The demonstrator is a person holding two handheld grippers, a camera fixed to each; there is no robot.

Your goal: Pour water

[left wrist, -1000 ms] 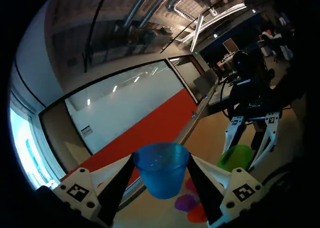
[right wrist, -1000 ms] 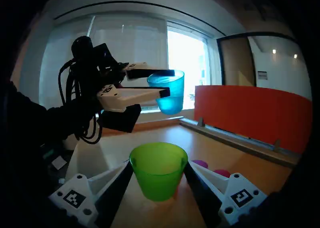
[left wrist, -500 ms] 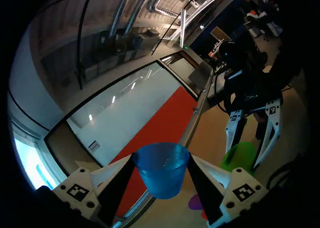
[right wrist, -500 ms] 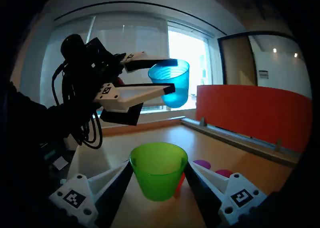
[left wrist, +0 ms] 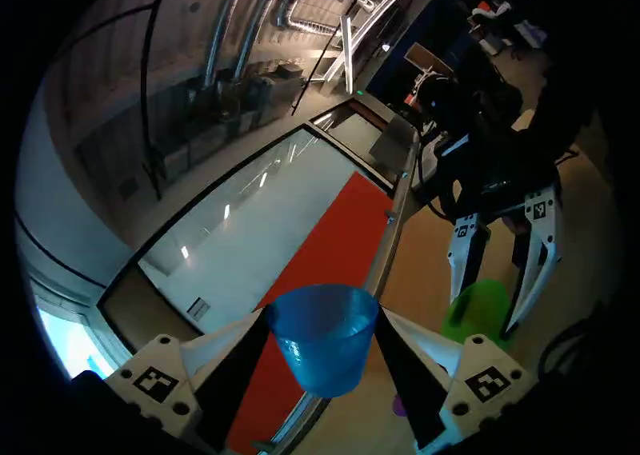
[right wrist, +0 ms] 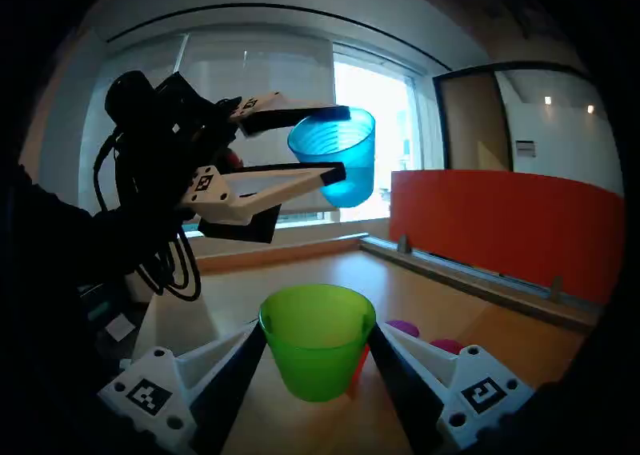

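Note:
A translucent blue cup (left wrist: 323,337) sits between the fingers of my left gripper (left wrist: 320,351), which is shut on it. In the right gripper view the same blue cup (right wrist: 334,164) hangs high in the air, tipped with its mouth towards the camera, held by the left gripper (right wrist: 334,145). A green cup (right wrist: 318,339) stands upright between the fingers of my right gripper (right wrist: 318,349), which is shut on it, just above the wooden table (right wrist: 448,315). In the left gripper view the green cup (left wrist: 478,309) shows lower right, between the right gripper's white fingers (left wrist: 462,257).
An orange partition (right wrist: 512,223) with a metal rail runs along the table's far edge. Small purple and pink discs (right wrist: 404,327) lie on the table behind the green cup. Bright windows (right wrist: 372,119) are behind. A person's dark sleeve (right wrist: 64,247) holds the left gripper.
The left gripper has risen and tilted the blue cup further, turning its mouth towards the right gripper. The right gripper and green cup have stayed still.

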